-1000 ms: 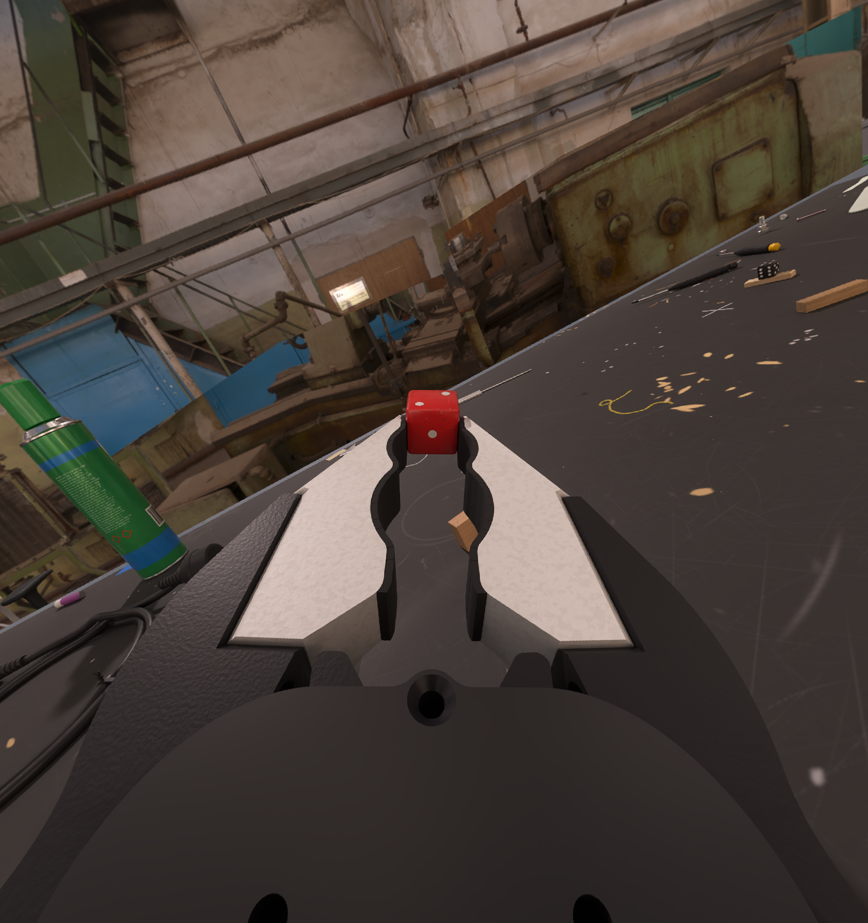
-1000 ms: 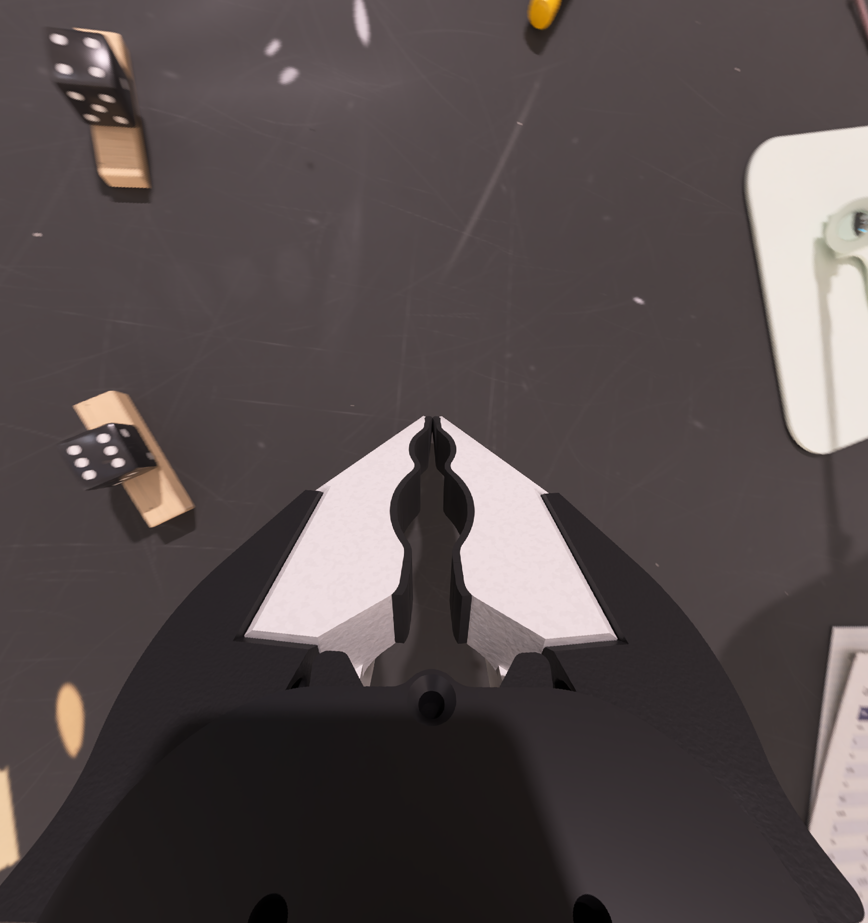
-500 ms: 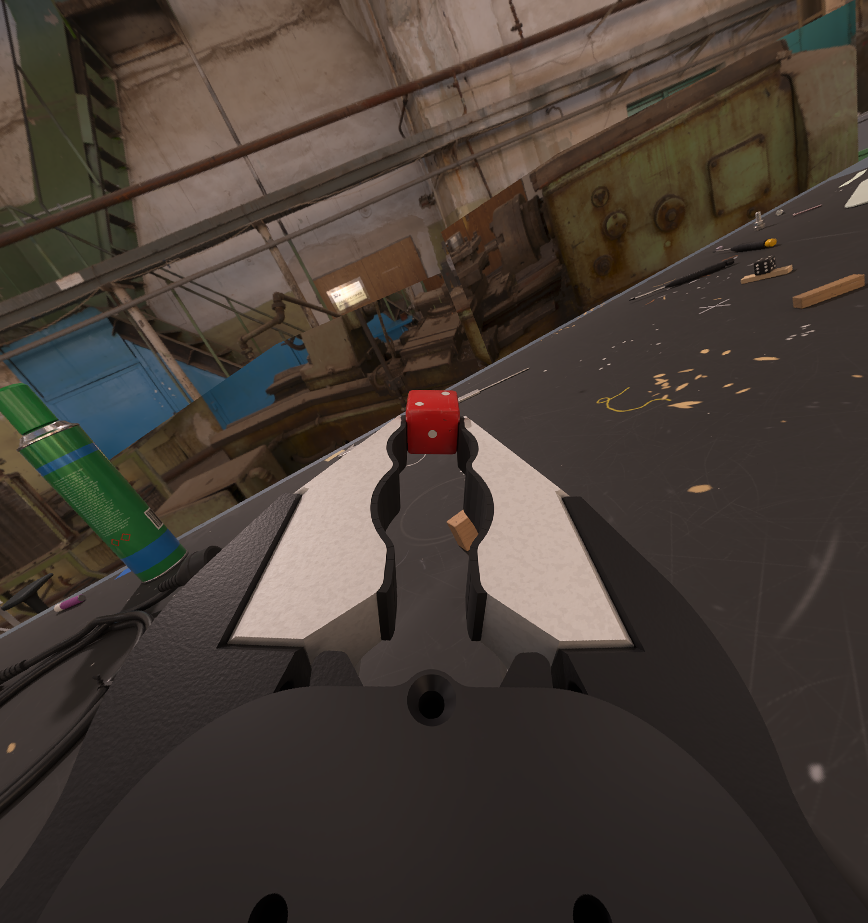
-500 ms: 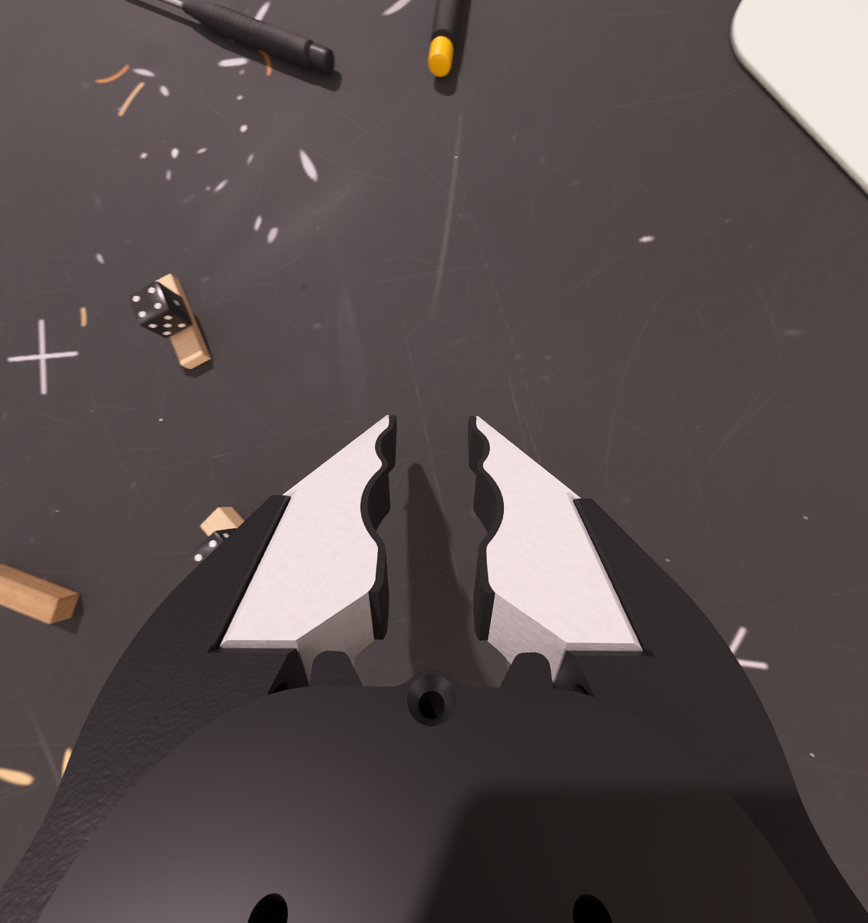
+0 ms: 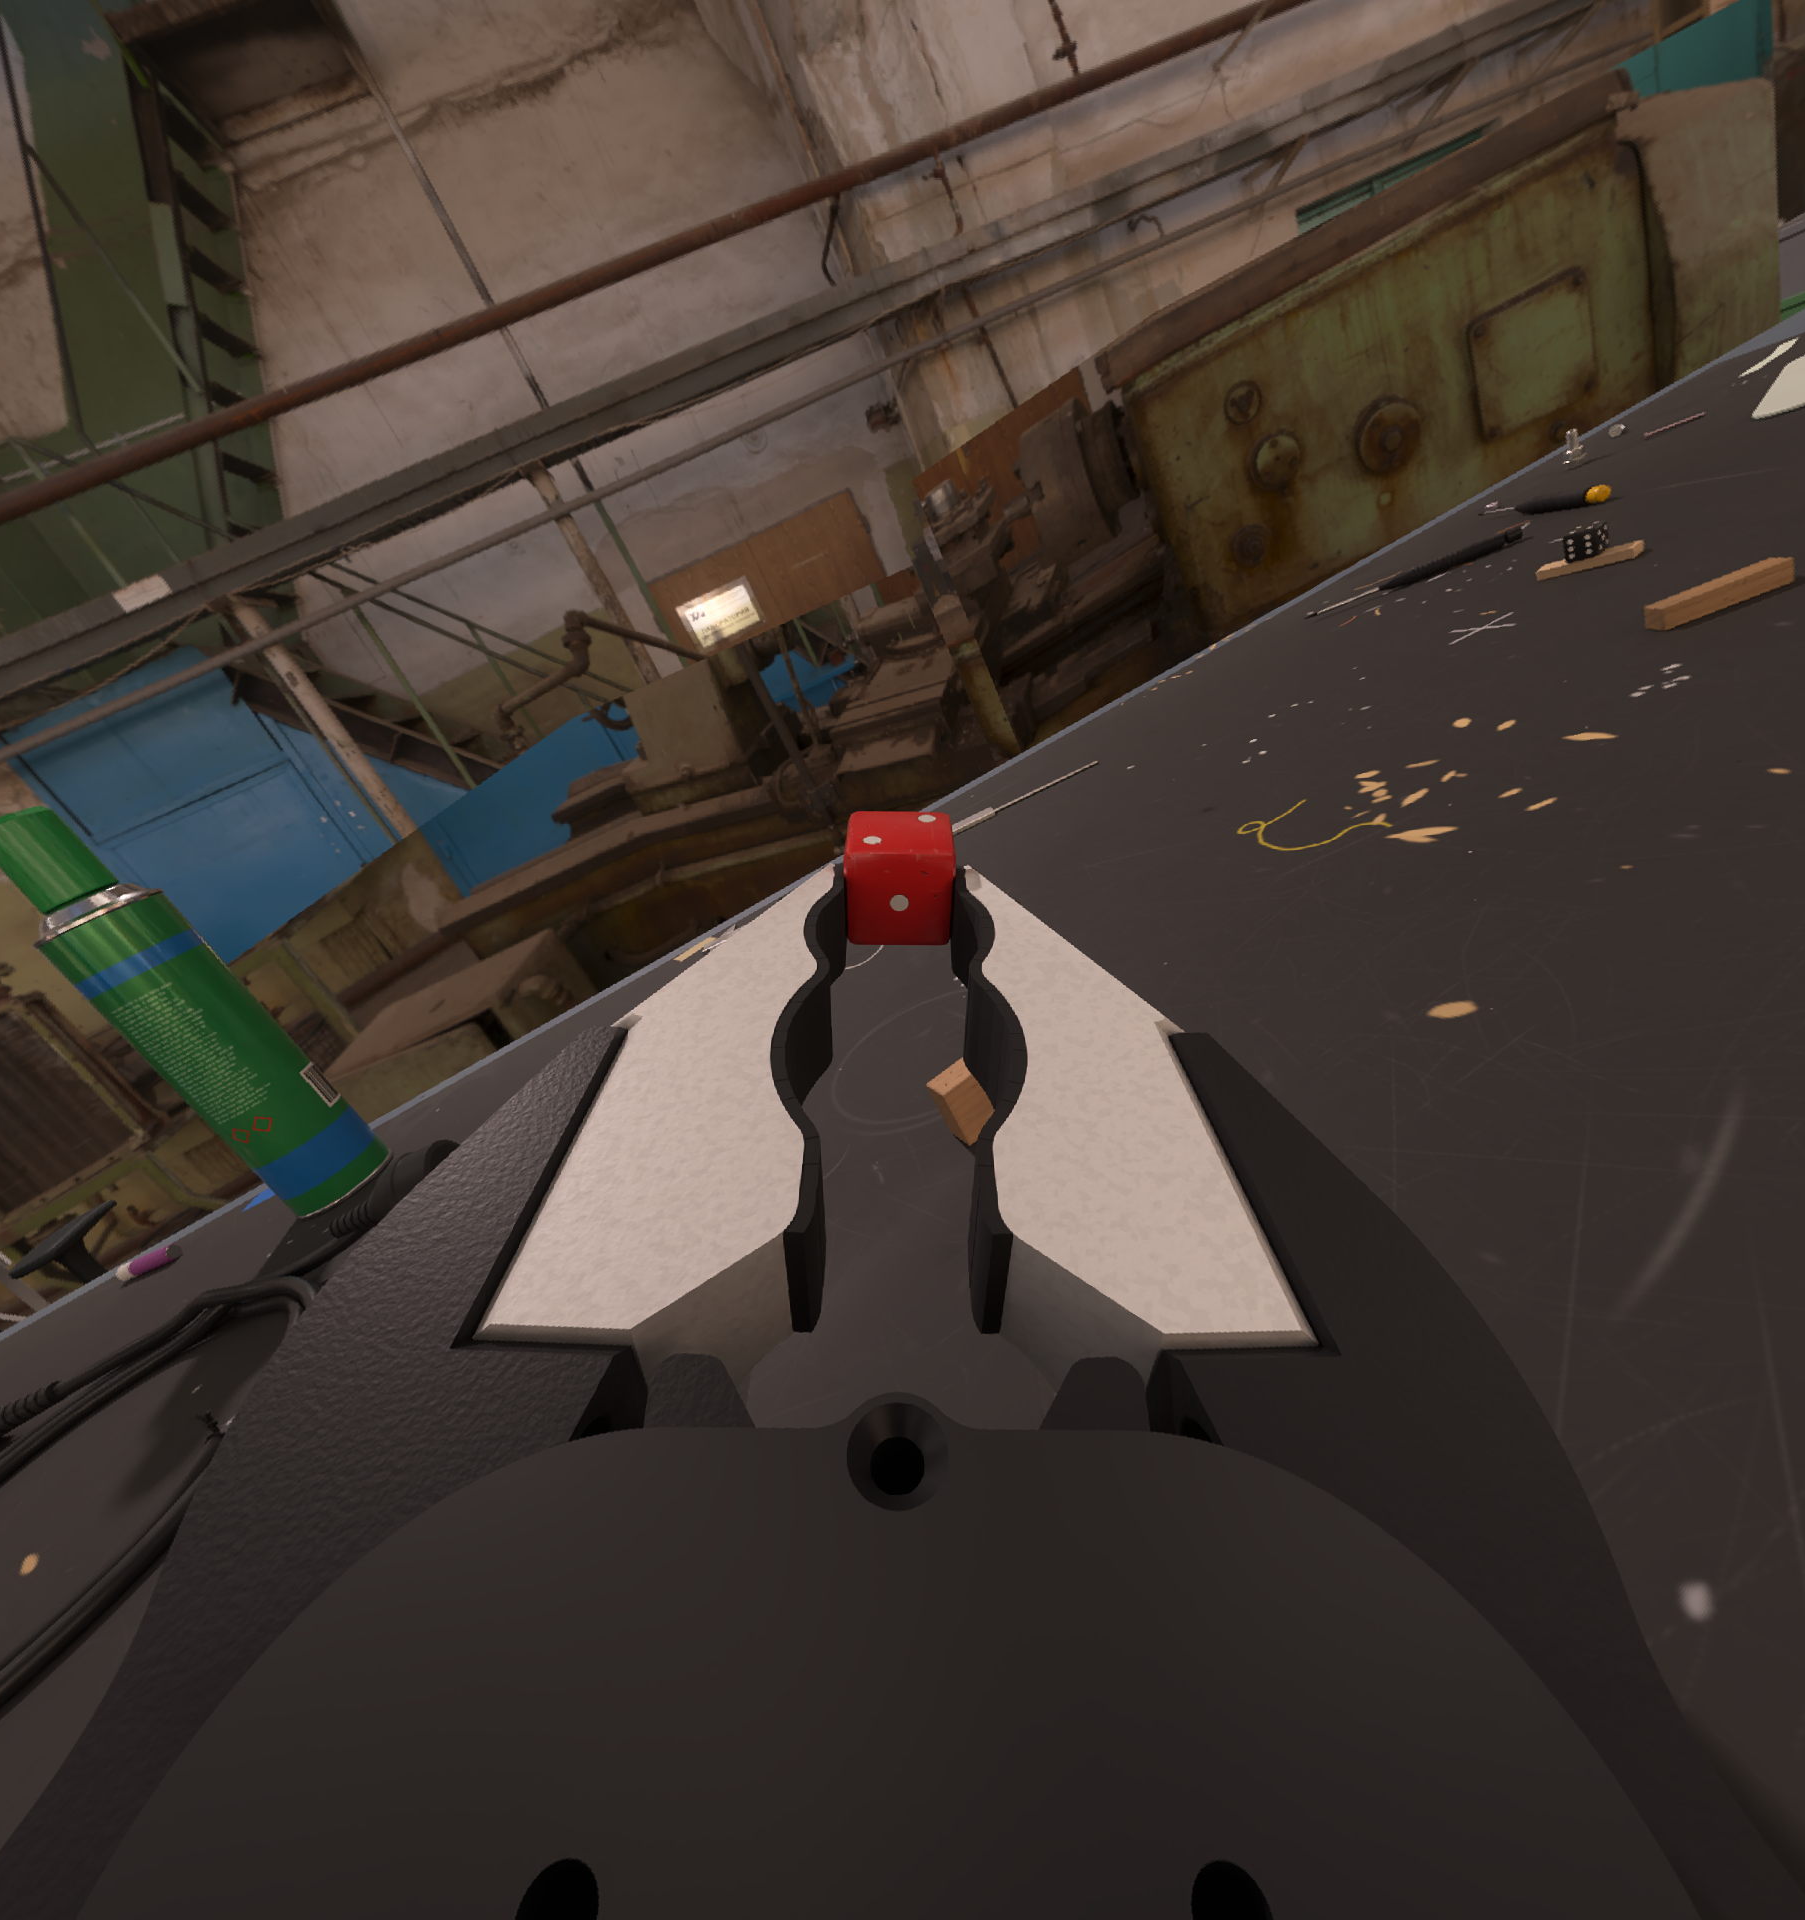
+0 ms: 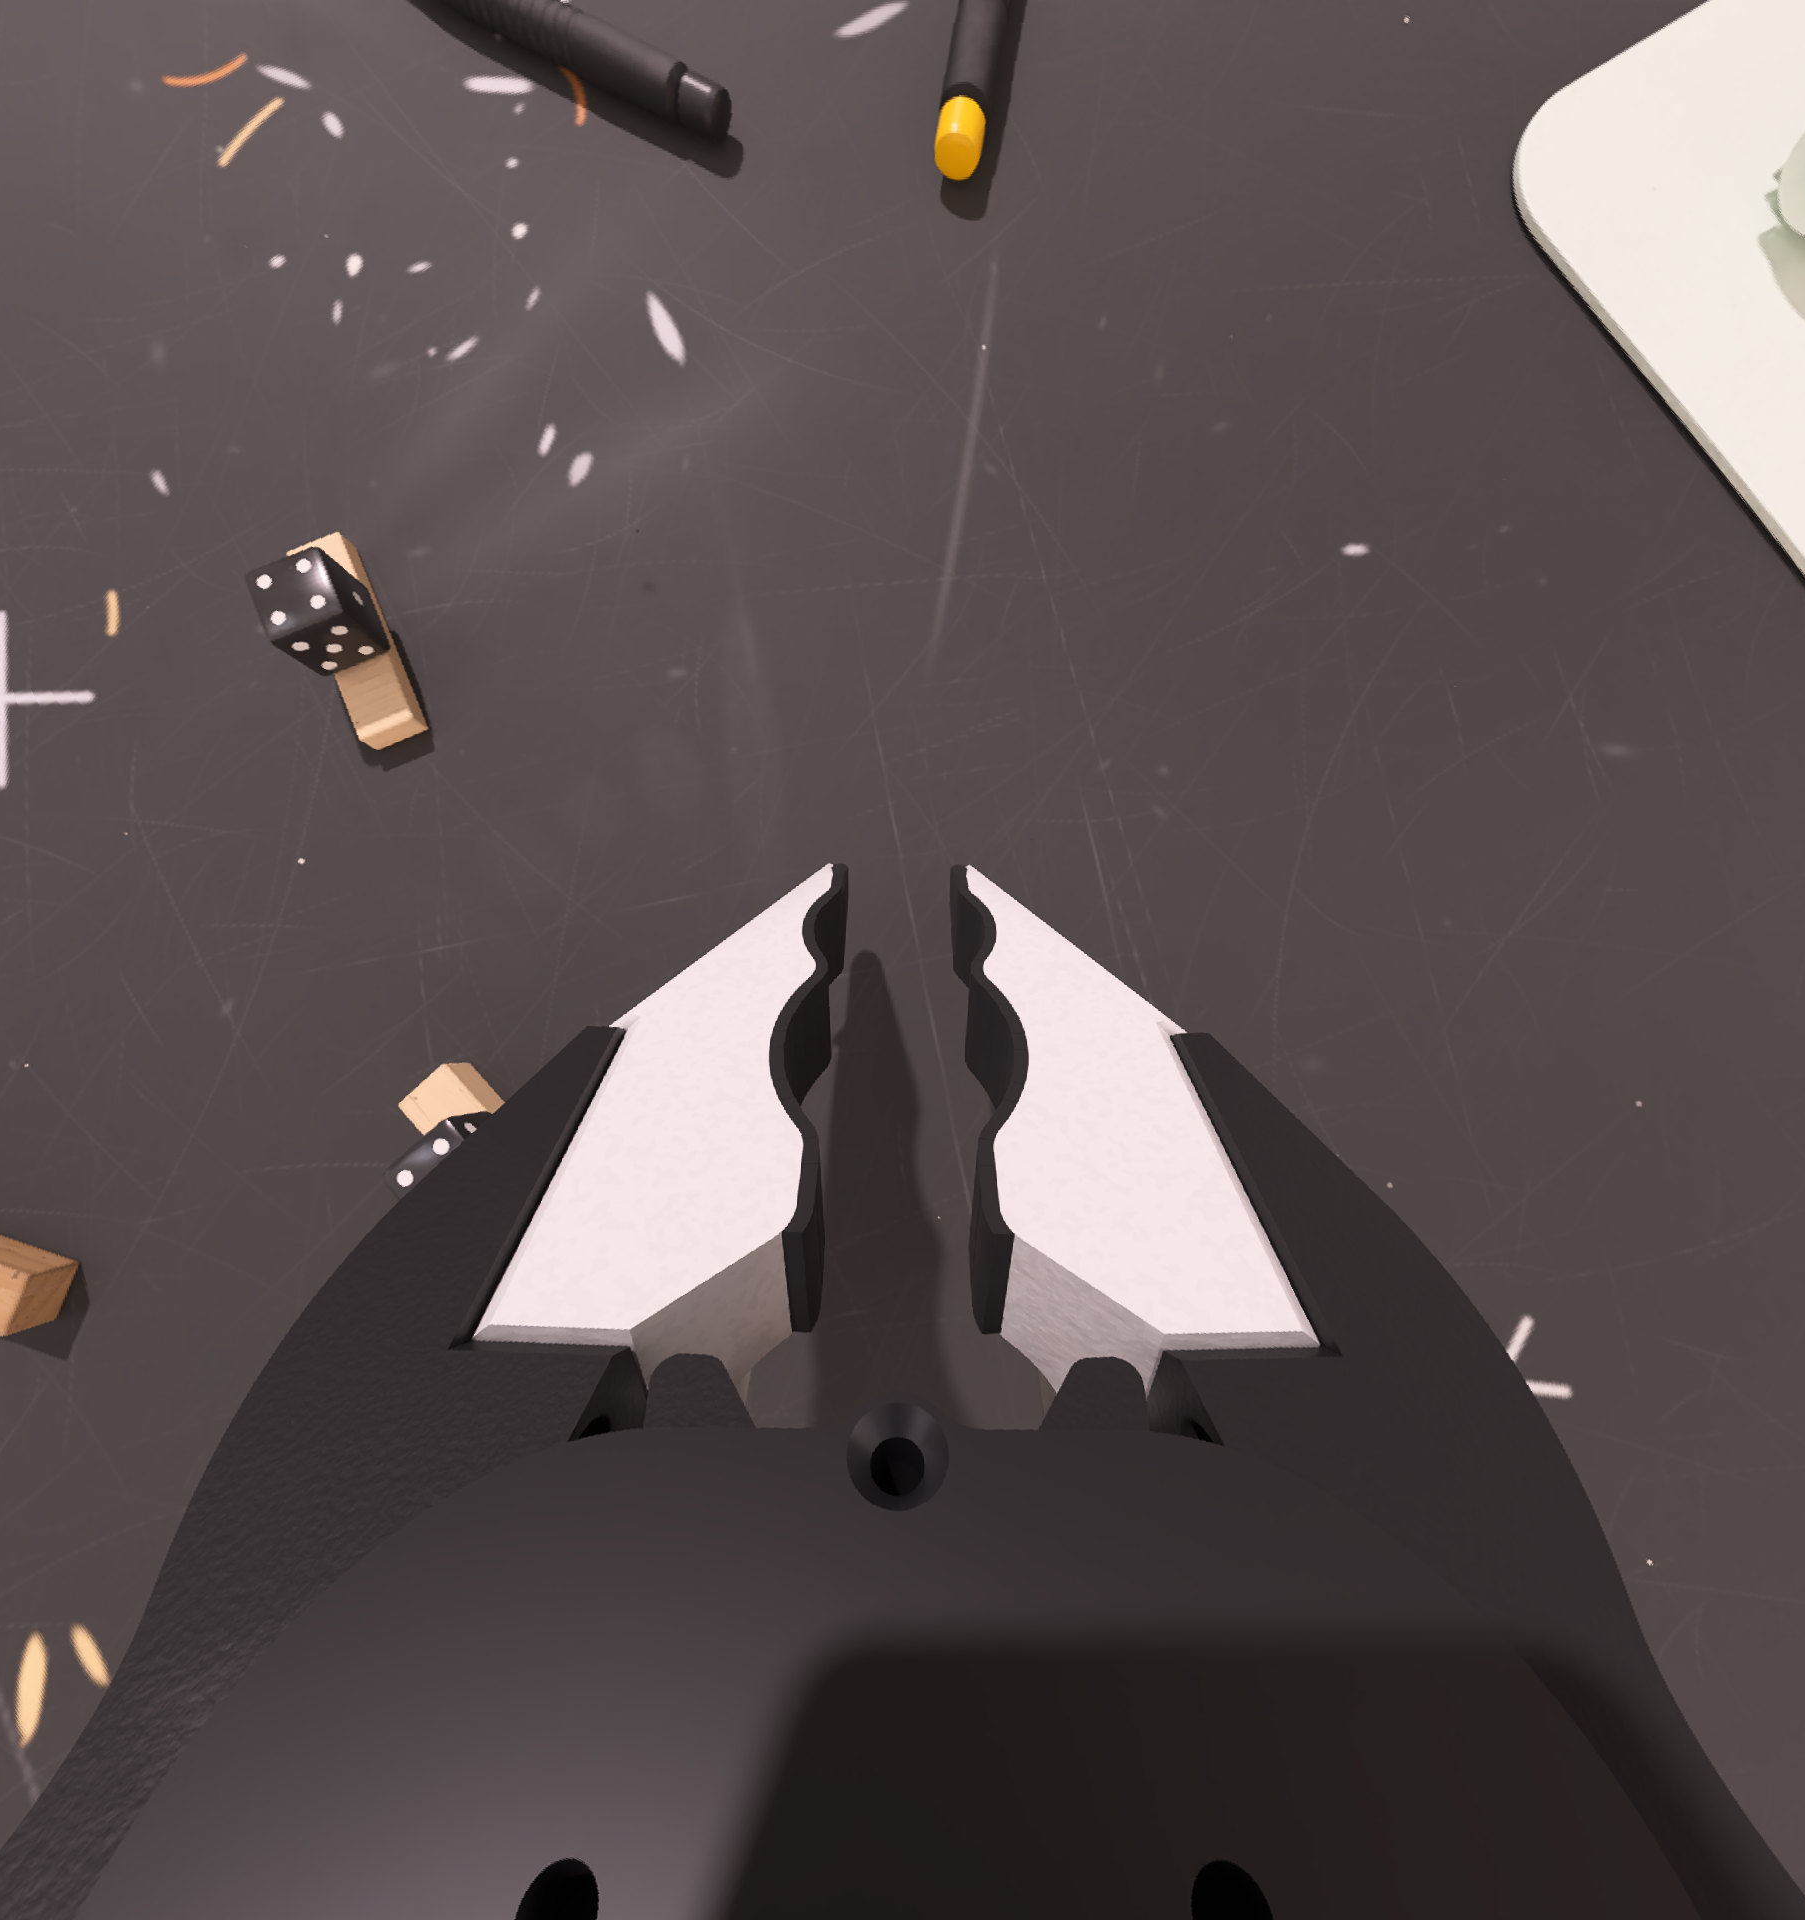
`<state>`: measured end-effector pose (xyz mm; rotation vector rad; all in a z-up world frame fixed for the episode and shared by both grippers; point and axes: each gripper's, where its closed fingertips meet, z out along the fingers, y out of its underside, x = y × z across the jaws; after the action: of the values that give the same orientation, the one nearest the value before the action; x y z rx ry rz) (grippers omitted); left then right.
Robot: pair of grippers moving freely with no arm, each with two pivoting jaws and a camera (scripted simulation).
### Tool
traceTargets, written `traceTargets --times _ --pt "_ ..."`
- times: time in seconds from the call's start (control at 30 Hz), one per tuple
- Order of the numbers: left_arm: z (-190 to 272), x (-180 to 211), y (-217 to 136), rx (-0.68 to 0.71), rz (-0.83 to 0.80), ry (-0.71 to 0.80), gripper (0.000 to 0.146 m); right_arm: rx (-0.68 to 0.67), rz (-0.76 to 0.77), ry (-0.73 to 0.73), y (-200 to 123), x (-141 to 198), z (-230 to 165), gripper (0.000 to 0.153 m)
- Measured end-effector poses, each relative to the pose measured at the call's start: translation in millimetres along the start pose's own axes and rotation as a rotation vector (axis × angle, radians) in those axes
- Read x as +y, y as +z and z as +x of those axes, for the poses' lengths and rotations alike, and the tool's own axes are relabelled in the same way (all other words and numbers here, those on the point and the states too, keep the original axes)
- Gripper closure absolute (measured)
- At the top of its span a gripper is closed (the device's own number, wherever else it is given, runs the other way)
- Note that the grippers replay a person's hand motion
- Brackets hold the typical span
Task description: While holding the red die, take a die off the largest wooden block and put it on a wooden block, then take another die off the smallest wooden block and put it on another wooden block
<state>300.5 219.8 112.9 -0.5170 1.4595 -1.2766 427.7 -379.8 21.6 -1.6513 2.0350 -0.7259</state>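
Red die (image 5: 898, 881) is pinched at left gripper (image 5: 899, 894) tips, kept aloft as required; right gripper (image 6: 898, 883) is parted, empty, for a black die (image 6: 316, 611).

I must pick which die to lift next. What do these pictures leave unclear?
- Right wrist view: the nearer black die and its block run under the right gripper.
- Right wrist view: the bare wooden block is cut by the left edge.
- Left wrist view: the far die is too small.
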Motion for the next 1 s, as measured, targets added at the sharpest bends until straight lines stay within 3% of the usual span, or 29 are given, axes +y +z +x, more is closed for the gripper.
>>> traceTargets --times 0.27,0.4,0.6,0.87,1.0 --pt "0.3 -0.1 0.0 0.001 0.001 0.003 0.127 0.022 -0.011 -0.07 -4.6 -1.9 -5.9 0.113" --pt "0.5 0.1 0.2 0.001 0.0 0.003 0.127 -0.044 0.018 -0.115 -14.3 -5.9 -21.7 0.12" --pt "0.9 -0.1 0.1 0.003 0.002 0.003 0.127 -0.149 0.041 -0.321 -18.5 -20.5 -72.8 0.12" --pt "1.3 -0.2 0.1 0.006 0.004 0.002 0.127 -0.185 -0.061 -0.4 15.6 -43.2 -99.4 0.114" --pt "1.3 -0.2 0.1 0.006 0.004 0.001 0.127 -0.192 -0.102 -0.35 28.8 -45.4 -105.4 0.109"
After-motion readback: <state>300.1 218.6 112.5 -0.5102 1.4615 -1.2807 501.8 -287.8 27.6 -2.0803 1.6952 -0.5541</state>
